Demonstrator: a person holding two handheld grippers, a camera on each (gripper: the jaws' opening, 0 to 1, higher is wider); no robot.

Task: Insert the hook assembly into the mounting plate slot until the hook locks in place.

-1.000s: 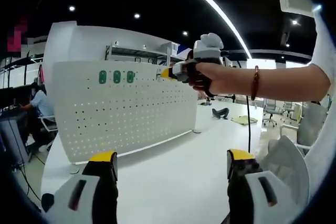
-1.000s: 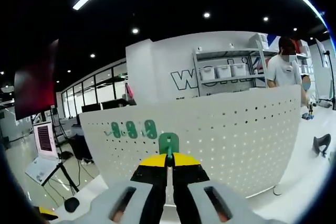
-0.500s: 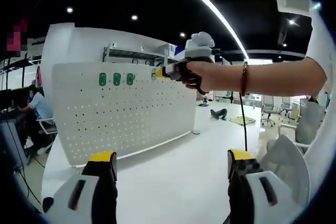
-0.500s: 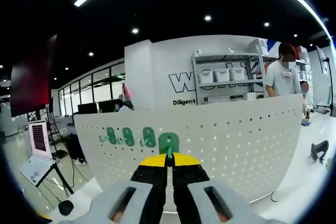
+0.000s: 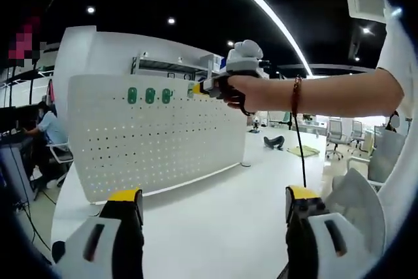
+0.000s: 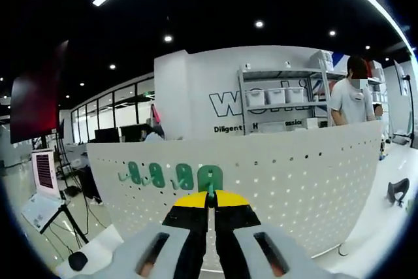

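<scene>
- Now the right claw [image 6: 209,202], clenched on the green hook [image 6: 209,179], holds it at the white pegboard's [image 6: 294,168] top row, beside three mounted hooks [image 5: 149,95];
- Keep it square, press straight in;
- The left claw [image 5: 212,210] hangs released above the counter [image 5: 215,220].

- Wall [image 6: 196,96], right gripper view: big dark outlined letters "W" and a round letter after it; a shelf [image 6: 281,106] hides the rest.
- Same wall, below them: a small dark line that starts "Diligent"; further right, behind the shelf, more small words, too blurred to read.
- Screen [image 6: 43,169] on a stand at left in the same view: rows of print, too small to read.
- Left gripper view: nothing legible.
</scene>
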